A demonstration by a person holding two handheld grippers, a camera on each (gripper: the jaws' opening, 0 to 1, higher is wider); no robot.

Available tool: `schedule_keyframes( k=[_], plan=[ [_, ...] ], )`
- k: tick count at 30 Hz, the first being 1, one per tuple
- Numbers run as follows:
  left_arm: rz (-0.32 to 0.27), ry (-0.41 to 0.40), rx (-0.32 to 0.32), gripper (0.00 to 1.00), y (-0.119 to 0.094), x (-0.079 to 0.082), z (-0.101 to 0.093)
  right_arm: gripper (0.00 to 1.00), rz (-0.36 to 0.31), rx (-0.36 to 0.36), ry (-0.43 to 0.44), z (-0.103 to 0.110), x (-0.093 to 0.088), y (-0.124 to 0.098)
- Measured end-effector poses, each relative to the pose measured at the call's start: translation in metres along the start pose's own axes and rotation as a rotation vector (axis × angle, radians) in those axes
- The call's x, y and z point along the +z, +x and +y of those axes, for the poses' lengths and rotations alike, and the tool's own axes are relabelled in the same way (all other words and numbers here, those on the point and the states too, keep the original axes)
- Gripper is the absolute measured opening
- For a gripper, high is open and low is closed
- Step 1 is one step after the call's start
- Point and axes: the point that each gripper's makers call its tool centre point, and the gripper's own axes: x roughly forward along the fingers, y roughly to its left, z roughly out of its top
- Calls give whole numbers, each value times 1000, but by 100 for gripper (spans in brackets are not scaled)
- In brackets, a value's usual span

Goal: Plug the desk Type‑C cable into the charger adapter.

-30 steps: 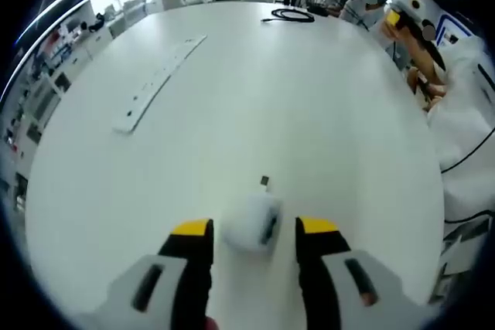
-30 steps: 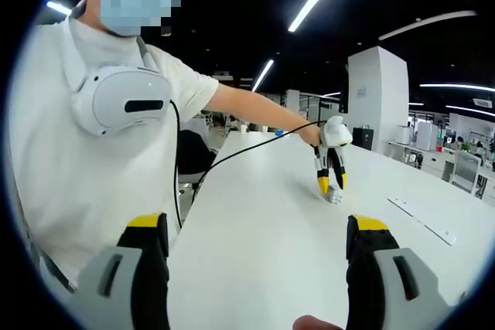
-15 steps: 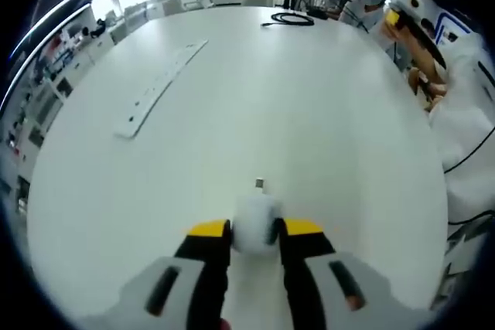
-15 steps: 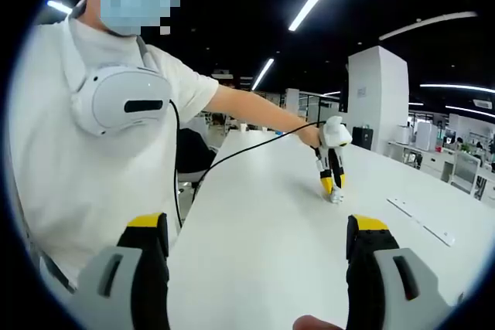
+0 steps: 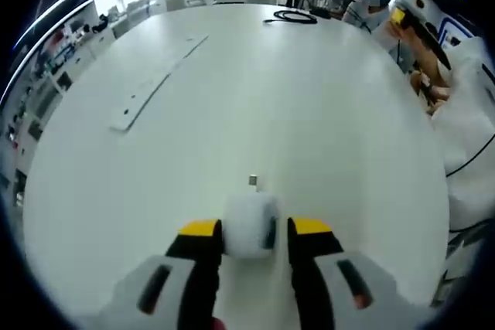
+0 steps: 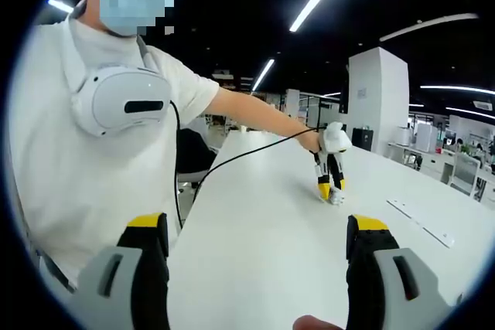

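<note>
White plastic sits pinched between your left gripper's [image 5: 249, 227] yellow-tipped jaws: the charger adapter [image 5: 249, 224], resting on the table [image 5: 309, 113] in the left gripper view. A small metal plug tip [image 5: 252, 181] lies on the tabletop just beyond it, apart from the adapter. Farther off, a long white strip [image 5: 155, 83] lies to the left, and a coiled black cable [image 5: 292, 15] rests near the far edge, well apart from your grip.

The right gripper view gives you the side-on look: your right gripper [image 6: 257, 233] hangs with its jaws spread wide, nothing between them. Beyond it your left gripper [image 6: 330, 187] stands tips-down on the table [image 6: 263, 245], closed on the adapter [image 6: 334, 196], with a black cord [image 6: 247, 152] running back along your arm towards your chest.
</note>
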Motion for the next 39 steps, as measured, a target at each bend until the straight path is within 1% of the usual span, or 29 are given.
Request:
schedule_keyframes(
  k=[4, 8, 11, 12, 13, 22, 25, 28, 30, 31, 33, 36, 39],
  plan=[
    [-1, 7, 2, 33, 0, 1, 3, 97, 0, -2, -1, 0, 0, -1],
    [-10, 12, 12, 33, 0, 5, 4, 97, -1, -4, -1, 0, 1, -3],
    [-11, 16, 10, 29, 1, 6, 6, 97, -1, -5, -1, 0, 1, -4],
    [-9, 20, 11, 26, 2, 6, 7, 97, -1, -6, -1, -1, 1, -5],
    [1, 15, 19, 26, 1, 3, 9, 97, -1, -6, -1, -1, 1, -5],
    [10, 42, 21, 25, 3, 4, 9, 97, -2, -7, -3, 0, 1, -5],
    [13, 56, 28, 24, 3, 6, 3, 97, -2, -6, -2, 0, 0, -6],
    [13, 65, 37, 24, 2, 7, 1, 97, -1, -6, 1, -1, -1, -6],
    [7, 65, 33, 24, 1, 10, -5, 97, -2, -5, 0, 0, -1, -6],
    [6, 67, 33, 24, 0, 10, -4, 97, -4, -5, 1, 0, -1, -6],
    [5, 54, 19, 24, 0, 10, -8, 97, -3, -5, 0, 0, -1, -5],
    [20, 73, 13, 23, 2, 7, -13, 97, -5, -3, 1, 1, -1, -4],
    [16, 78, 10, 23, 1, 9, -18, 97, -8, 0, 0, 2, -1, -3]
  ],
)
